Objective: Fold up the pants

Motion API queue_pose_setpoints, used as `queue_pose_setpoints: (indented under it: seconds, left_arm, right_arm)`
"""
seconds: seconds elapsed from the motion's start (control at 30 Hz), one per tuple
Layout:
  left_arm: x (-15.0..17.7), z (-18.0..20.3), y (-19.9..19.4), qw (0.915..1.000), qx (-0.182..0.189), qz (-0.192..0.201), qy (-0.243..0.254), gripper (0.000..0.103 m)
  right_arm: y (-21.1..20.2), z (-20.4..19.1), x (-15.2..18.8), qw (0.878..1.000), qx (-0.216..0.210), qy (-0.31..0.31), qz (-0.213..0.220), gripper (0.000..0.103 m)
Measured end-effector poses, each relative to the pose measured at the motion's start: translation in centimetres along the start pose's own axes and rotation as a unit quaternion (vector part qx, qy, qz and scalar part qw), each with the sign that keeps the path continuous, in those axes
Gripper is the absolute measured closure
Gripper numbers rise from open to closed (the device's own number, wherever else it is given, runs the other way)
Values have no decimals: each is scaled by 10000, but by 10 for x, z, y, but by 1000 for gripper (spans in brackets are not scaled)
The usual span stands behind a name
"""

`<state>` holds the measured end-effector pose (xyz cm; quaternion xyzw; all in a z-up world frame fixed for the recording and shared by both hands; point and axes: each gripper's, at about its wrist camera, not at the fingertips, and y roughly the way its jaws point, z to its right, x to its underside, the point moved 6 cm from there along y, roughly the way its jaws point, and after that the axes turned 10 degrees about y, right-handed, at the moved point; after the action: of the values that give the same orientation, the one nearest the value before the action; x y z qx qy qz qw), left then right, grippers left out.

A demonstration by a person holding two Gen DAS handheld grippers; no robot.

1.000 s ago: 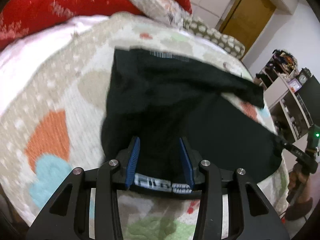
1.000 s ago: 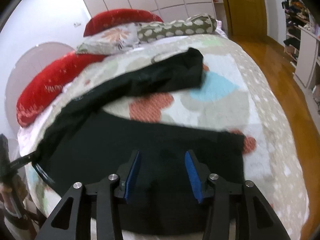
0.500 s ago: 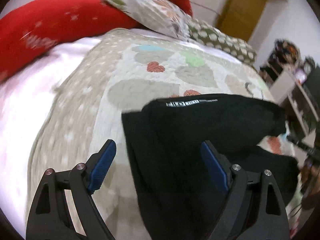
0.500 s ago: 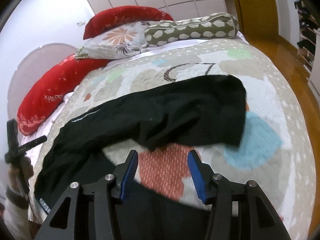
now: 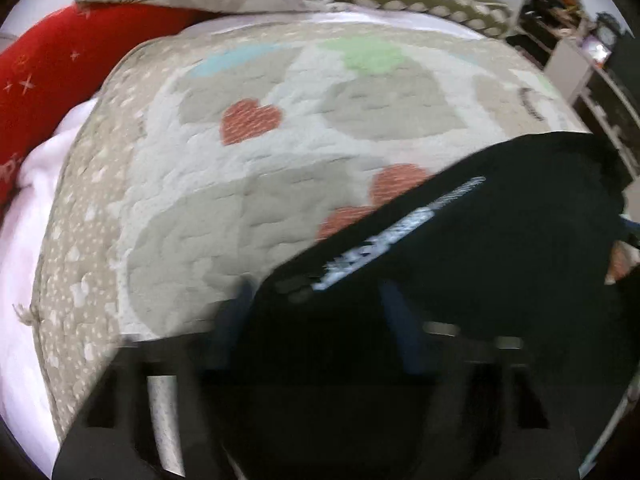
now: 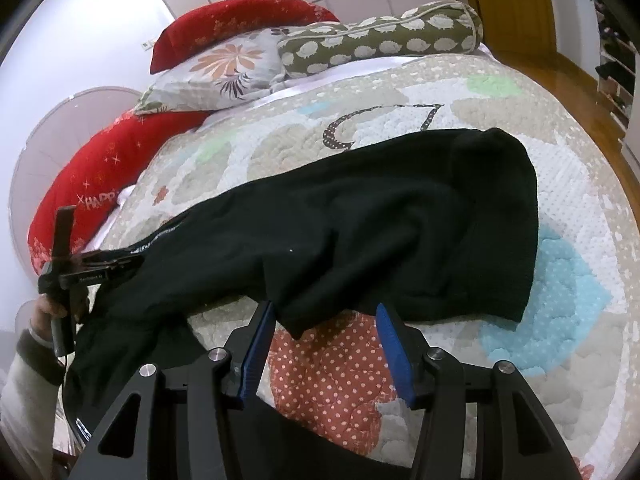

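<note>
Black pants point(image 6: 400, 220) lie across the patterned quilt point(image 6: 568, 184), one leg folded over toward the right. In the right wrist view my left gripper point(image 6: 134, 260) sits at the left on the lettered waistband point(image 6: 154, 240), and a hand point(image 6: 48, 308) holds it. The left wrist view is blurred: the jaws of the left gripper point(image 5: 316, 312) are closing with the waistband point(image 5: 400, 232) and black cloth point(image 5: 500, 280) between them. My right gripper point(image 6: 326, 340) stands open just short of the folded leg's lower edge. A tip of cloth reaches between its fingers without being pinched.
Red pillows point(image 6: 92, 184), a floral pillow point(image 6: 224, 68) and a green spotted bolster point(image 6: 380, 40) line the head of the bed. Wooden floor point(image 6: 592, 92) and a door lie beyond the bed's right side. Shelves point(image 5: 580, 60) stand at the far right.
My left gripper let go of the waistband, spread wide, swung across the bed and narrowed on the waistband again. The right gripper left the black cloth; the folded leg now lies ahead of it.
</note>
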<state>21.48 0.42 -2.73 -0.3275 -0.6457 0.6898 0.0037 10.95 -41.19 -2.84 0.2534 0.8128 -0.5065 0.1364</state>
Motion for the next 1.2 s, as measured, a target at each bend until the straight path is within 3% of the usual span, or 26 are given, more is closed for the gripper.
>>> queue_pose_setpoints:
  seconds: [0.07, 0.17, 0.27, 0.43, 0.53, 0.73, 0.9, 0.97, 1.07, 1.1, 1.13, 1.2]
  left_arm:
    - [3, 4, -10, 10000, 10, 63, 25, 89]
    - [10, 23, -42, 9990, -7, 412, 170, 92]
    - [24, 57, -91, 9943, 322, 982, 271, 92]
    - [77, 117, -154, 9835, 707, 1629, 355, 92]
    - [114, 140, -164, 9822, 816, 1686, 140, 92]
    - [161, 154, -152, 9855, 973, 1323, -420, 93]
    - [177, 149, -145, 9862, 981, 1172, -643, 93]
    - [178, 148, -147, 9853, 1010, 1192, -690, 93]
    - [177, 146, -152, 9851, 991, 1237, -665, 93]
    - [178, 147, -152, 9854, 981, 1237, -640, 93]
    - [179, 147, -152, 9858, 962, 1225, -619, 93]
    - [177, 144, -150, 9862, 957, 1207, -611, 93]
  right_arm:
    - [-3, -2, 0, 10000, -57, 23, 52, 52]
    - [-12, -6, 0, 9998, -142, 29, 164, 52]
    - [-27, -9, 0, 9993, -230, 36, 305, 52]
    - [-52, -4, 0, 9967, -515, 328, 543, 51]
    - [-58, 4, 2, 9935, -713, 681, 565, 39]
    - [-63, 25, 13, 9803, -1232, 1456, 509, 35]
    - [-51, 39, 17, 9754, -1234, 1770, 454, 35]
    - [-45, 52, 17, 9735, -932, 2040, 435, 35]
    - [-50, 59, 18, 9657, -1178, 2242, 571, 35]
    - [-50, 60, 17, 9665, -1168, 2210, 591, 39]
    - [-51, 60, 16, 9705, -1054, 2074, 629, 64]
    - [-56, 57, 13, 9788, -827, 1706, 776, 98]
